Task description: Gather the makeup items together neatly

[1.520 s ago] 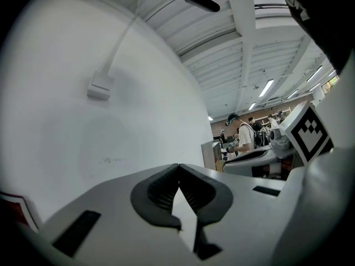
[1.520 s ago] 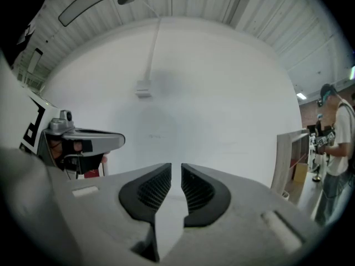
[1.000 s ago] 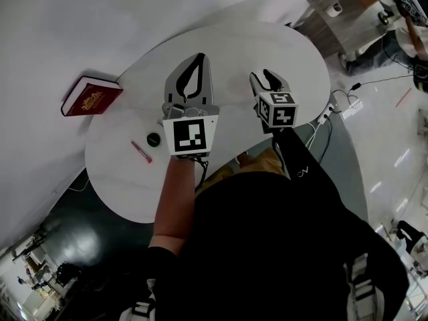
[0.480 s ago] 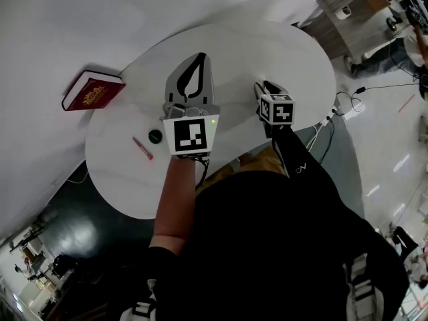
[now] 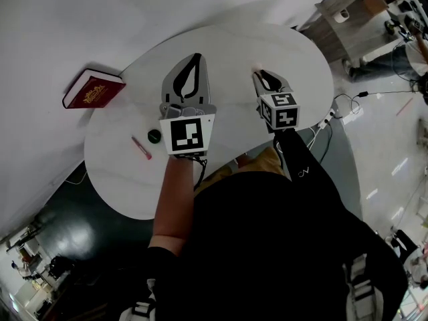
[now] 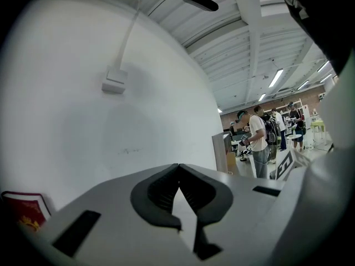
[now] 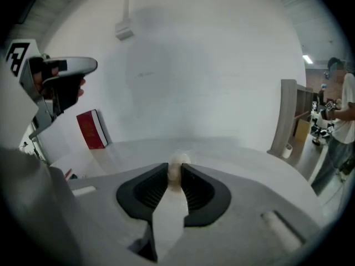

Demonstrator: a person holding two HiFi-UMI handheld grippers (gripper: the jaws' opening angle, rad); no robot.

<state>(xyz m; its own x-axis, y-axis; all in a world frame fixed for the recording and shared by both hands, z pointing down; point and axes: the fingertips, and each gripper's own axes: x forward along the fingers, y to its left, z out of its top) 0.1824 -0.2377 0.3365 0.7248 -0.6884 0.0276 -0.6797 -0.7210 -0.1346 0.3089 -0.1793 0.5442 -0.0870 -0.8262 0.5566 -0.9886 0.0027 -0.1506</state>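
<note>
White oval table (image 5: 301, 52) under both grippers. On the right gripper (image 7: 175, 173), jaws just been closing and now pinching a small cream ball (image 7: 178, 160) at the very tips, pads touching it on both sides. Tilted down toward the tabletop, with the ball at its far end.

On the left gripper (image 6: 178, 170), jaws pressed together at the tips with nothing between them. Held about level above the table, alongside the right gripper on its left and clearly apart from it.

Off to the left gripper's left, down on the tabletop, a small dark round pot (image 5: 154, 136). Just past the pot, farther from the gripper and a little nearer the person, a slim pink stick (image 5: 142, 148). Near each other, not touching. Both well apart from the cream ball, with the left gripper in between.

Farther out to the left and ahead of the left gripper, a red book (image 5: 93, 90) with gold print on its cover, at the table's edge against the white wall (image 5: 100, 19).

Away to the right gripper's right, beyond the table, a wooden shelf unit (image 7: 291, 121) and a standing person (image 7: 341, 121).
</note>
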